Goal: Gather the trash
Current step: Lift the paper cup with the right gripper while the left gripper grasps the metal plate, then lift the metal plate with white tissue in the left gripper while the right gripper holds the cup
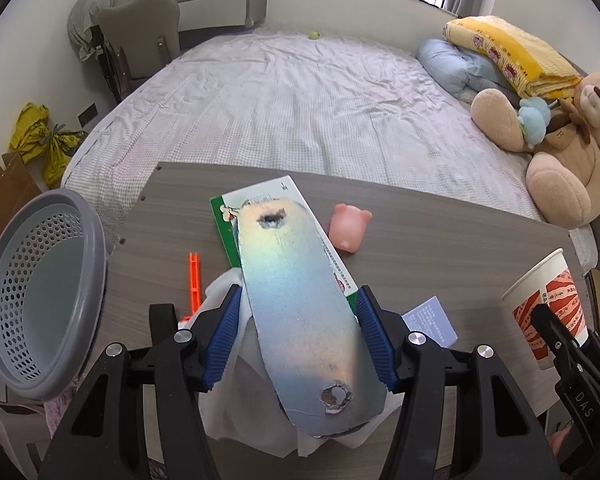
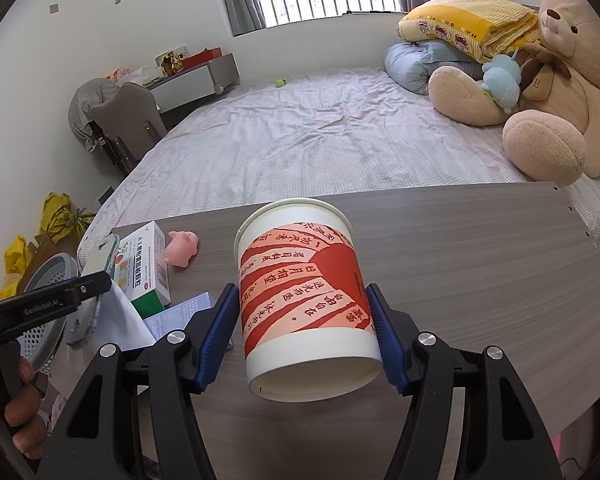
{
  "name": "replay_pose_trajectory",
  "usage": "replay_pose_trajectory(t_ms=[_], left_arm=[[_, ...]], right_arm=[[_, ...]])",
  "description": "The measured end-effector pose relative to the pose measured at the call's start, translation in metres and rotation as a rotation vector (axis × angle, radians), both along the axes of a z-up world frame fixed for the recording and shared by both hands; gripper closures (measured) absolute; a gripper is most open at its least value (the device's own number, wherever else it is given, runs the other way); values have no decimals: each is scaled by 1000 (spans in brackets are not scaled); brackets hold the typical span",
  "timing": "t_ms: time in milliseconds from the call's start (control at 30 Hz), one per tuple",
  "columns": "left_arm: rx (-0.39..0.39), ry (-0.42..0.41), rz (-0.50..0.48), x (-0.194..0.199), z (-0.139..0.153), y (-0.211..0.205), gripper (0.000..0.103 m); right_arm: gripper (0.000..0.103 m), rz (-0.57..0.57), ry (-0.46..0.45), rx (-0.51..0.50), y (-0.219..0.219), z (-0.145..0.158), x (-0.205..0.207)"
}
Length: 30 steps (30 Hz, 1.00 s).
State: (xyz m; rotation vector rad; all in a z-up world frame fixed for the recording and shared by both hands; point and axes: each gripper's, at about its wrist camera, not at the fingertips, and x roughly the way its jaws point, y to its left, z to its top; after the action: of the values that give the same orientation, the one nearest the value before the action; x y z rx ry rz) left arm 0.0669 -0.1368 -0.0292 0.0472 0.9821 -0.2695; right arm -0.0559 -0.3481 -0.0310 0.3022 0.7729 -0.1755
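Note:
My left gripper [image 1: 298, 296] is shut on a silver foil blister pack [image 1: 300, 320] and a white tissue [image 1: 224, 412] hanging under it, both lifted off the grey wooden table [image 1: 440, 232]. Behind them lies a green-and-white medicine box [image 1: 224, 232]. My right gripper [image 2: 302, 292] is shut on a white paper cup [image 2: 300, 288] with red and orange print, tilted with its base towards the camera. That cup [image 1: 548, 296] also shows at the right of the left wrist view. The left gripper [image 2: 80, 292] and the hand holding it appear at the left of the right wrist view.
A grey perforated basket [image 1: 96, 264] stands off the table's left edge. On the table lie a pink pig toy [image 1: 348, 228], an orange plastic piece [image 1: 195, 276] and a printed leaflet [image 1: 430, 320]. Beyond is a bed [image 1: 300, 100] with a teddy bear [image 1: 572, 152] and folded bedding.

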Motion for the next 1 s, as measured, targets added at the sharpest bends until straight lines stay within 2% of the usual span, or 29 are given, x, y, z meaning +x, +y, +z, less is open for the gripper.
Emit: replay_pose_trajectory(t_ms=[133,400,467,500,767,800,900,1000], left_arm=[[11,-29,-18,-4,6,2,51],[30,36,-36,-8,-18,8,51],[34,36,-41,-10,-19,9,46],[38,35,-42,-10,-19,8,40],[64,57,-43,-4,-35,5,39],[62,64,-44,-3,-37,5,39],[34,78,-51,-2,-39,7,55],[30,77,-60,-4,-38,6,57]], right_arm=[[41,7,-1,-2,2,2,1],[41,23,2,-5,10,3,4],[41,28,4,-6,12,3,5],[41,30,5,-5,14,2,5],[41,48,1,-4,24,3,5],[41,47,1,-4,22,3,5],[41,40,-3,-4,21,3,3],[41,35,-4,-2,19,4,1]])
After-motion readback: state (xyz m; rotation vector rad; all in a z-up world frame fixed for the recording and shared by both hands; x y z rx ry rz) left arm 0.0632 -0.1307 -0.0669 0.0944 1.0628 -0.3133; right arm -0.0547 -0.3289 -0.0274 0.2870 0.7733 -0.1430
